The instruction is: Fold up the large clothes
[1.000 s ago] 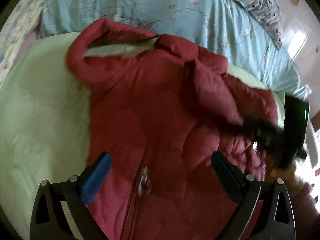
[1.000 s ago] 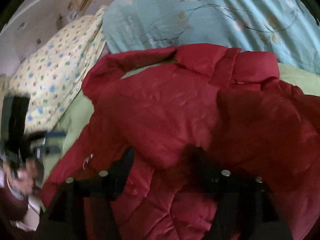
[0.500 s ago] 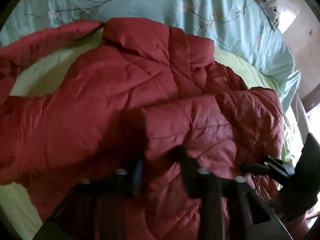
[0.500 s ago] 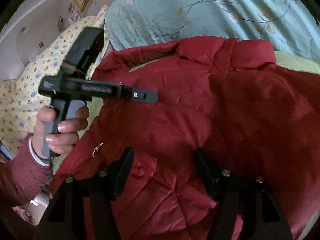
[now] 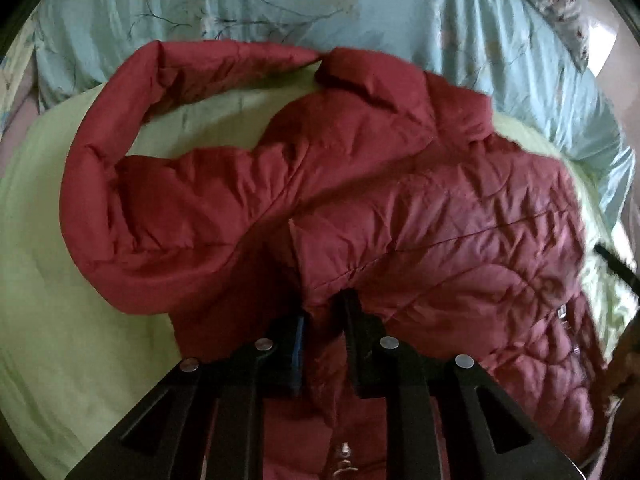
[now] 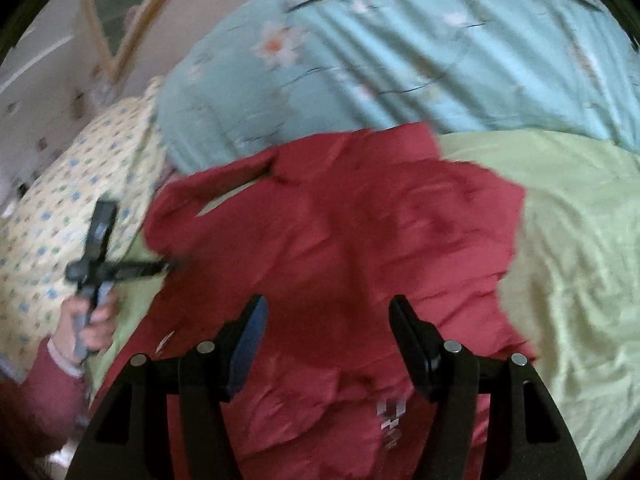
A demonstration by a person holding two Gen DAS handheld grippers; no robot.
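Note:
A dark red quilted jacket (image 5: 400, 184) lies on a pale green bed cover (image 5: 52, 320). Its right sleeve is folded across the front and its left sleeve (image 5: 120, 120) curves out toward the head of the bed. My left gripper (image 5: 324, 312) is shut on the cuff edge of the folded sleeve, near the jacket's middle. The jacket also shows in the right wrist view (image 6: 360, 248). My right gripper (image 6: 326, 316) is open and empty above the jacket's lower front. The left gripper shows at the left of the right wrist view (image 6: 120, 268), held by a hand.
A light blue floral quilt (image 5: 320, 4) lies bunched along the head of the bed. A yellow dotted pillow (image 6: 60, 216) sits to the left. The green cover (image 6: 580, 240) stretches to the right of the jacket. A zipper pull (image 5: 344, 450) lies below my left gripper.
My left gripper went from open to shut on the folded sleeve's cuff. My right gripper let go of the jacket, opened and pulled back to the right.

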